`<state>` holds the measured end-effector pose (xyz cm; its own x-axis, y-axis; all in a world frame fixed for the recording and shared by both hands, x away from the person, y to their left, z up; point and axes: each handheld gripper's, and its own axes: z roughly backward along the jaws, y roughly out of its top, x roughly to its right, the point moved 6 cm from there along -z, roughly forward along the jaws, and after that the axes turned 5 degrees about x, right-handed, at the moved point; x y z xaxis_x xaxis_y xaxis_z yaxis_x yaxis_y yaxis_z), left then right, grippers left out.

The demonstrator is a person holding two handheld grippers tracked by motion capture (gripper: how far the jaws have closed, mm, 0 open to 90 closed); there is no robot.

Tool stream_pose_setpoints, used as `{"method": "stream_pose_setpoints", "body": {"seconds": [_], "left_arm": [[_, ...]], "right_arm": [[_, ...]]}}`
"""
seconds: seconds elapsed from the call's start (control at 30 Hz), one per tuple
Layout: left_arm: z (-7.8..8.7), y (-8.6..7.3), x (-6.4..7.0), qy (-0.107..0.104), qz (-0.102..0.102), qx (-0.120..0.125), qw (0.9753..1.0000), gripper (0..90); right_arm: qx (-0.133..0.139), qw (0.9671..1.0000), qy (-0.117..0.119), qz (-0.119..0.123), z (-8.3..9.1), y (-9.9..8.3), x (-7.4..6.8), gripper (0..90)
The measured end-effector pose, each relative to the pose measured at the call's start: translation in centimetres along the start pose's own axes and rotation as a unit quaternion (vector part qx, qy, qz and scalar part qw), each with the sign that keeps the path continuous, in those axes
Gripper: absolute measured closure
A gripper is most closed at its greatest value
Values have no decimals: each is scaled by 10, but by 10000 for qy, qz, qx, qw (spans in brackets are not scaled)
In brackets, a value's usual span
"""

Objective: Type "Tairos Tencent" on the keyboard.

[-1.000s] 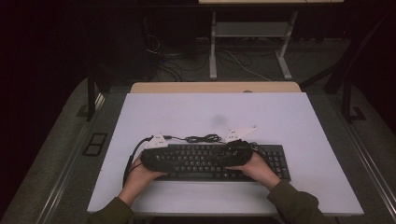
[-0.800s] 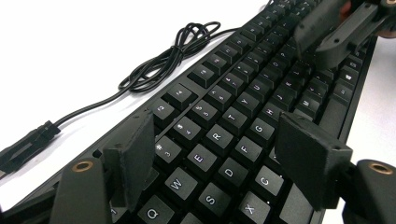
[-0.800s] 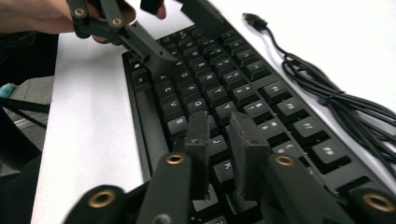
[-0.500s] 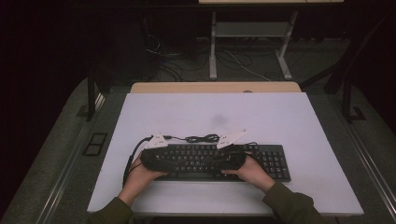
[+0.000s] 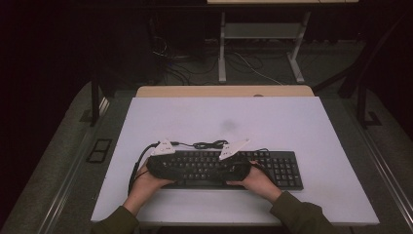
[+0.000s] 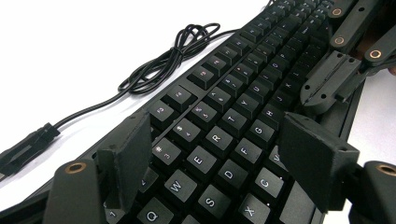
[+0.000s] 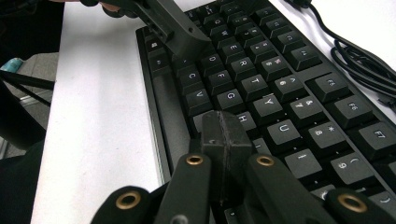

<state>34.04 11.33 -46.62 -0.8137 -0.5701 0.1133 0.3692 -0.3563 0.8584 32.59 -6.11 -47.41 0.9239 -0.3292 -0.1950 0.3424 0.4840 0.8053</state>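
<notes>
Jaws of the left gripper (image 6: 219, 154) stand wide apart over the keyboard (image 5: 277, 168), one pad (image 6: 133, 154) above the number row and the other by the space bar edge, with the Q-to-G letter keys between them; they grasp nothing. Those of the right gripper (image 7: 224, 140) are pressed together, empty, their joined tip just above the H key. One keyboard lies on the white table (image 5: 311, 126), near its front edge and a little right of centre. One black cable (image 6: 173, 58), partly coiled, lies on the table just behind it. Two hands show in the high view, the left hand (image 5: 146, 178) and right hand (image 5: 258, 178), each holding one gripper over the left half of the keys. Two grey plates sit on the grippers.
</notes>
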Motion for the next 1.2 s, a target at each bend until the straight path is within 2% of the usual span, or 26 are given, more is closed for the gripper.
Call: {"method": "stream_pose_setpoints", "body": {"seconds": [0.47, 0.53, 0.87, 1.1, 1.2], "left_arm": [[1, 0, 0, -3, -18, -4, 10000, 255], [1, 0, 0, -6, -20, -5, 10000, 255], [1, 0, 0, -6, -25, -8, 10000, 255], [1, 0, 0, 0, -22, -6, 10000, 255], [1, 0, 0, 2, -30, -6, 10000, 257]], "right_arm": [[-84, 10000, -11, 17, -5, -1, -2, 890], [-173, 9998, -74, 52, -6, -2, -1, 891], [-91, 9999, -57, 13, -5, -1, -2, 889], [92, 9999, -34, -19, 1, 2, 2, 810], [179, 9998, -18, -98, 4, 4, 3, 744]]}}
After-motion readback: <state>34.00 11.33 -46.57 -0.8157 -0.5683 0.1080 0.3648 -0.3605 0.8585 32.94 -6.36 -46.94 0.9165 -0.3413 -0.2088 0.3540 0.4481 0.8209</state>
